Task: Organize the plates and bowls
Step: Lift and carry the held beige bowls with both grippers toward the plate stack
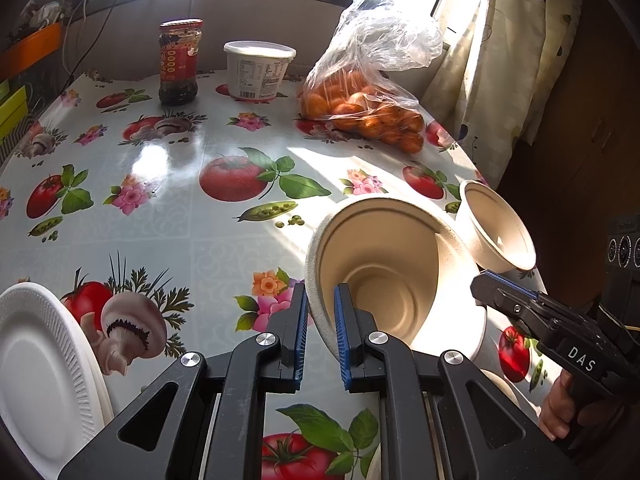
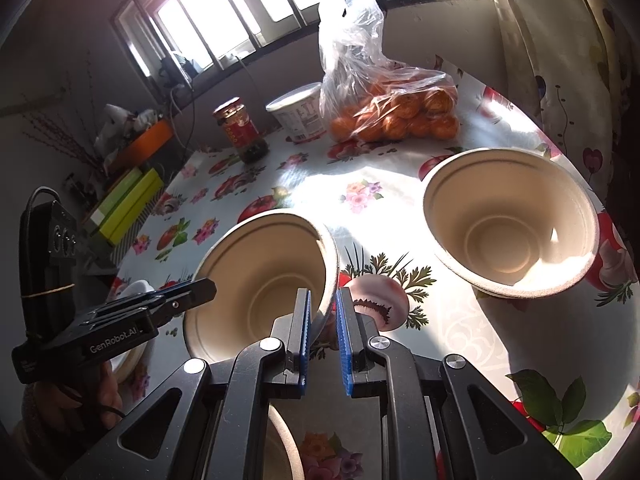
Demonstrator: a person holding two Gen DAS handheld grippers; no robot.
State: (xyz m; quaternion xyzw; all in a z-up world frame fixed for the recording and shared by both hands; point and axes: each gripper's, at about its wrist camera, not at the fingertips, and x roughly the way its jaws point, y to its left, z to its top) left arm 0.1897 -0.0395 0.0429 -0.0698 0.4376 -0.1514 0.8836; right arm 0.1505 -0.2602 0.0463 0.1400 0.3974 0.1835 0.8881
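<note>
A red-lidded jar and white tub stand at upper centre. A bag of oranges lies right of them on the fruit-print tablecloth

Right gripper fingers pinching tilted bowl rim, second bowl beside

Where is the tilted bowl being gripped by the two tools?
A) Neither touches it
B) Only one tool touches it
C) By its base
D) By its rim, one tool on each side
D: the left tool and right tool each pinch the rim of the tilted bowl on opposite sides.
</note>
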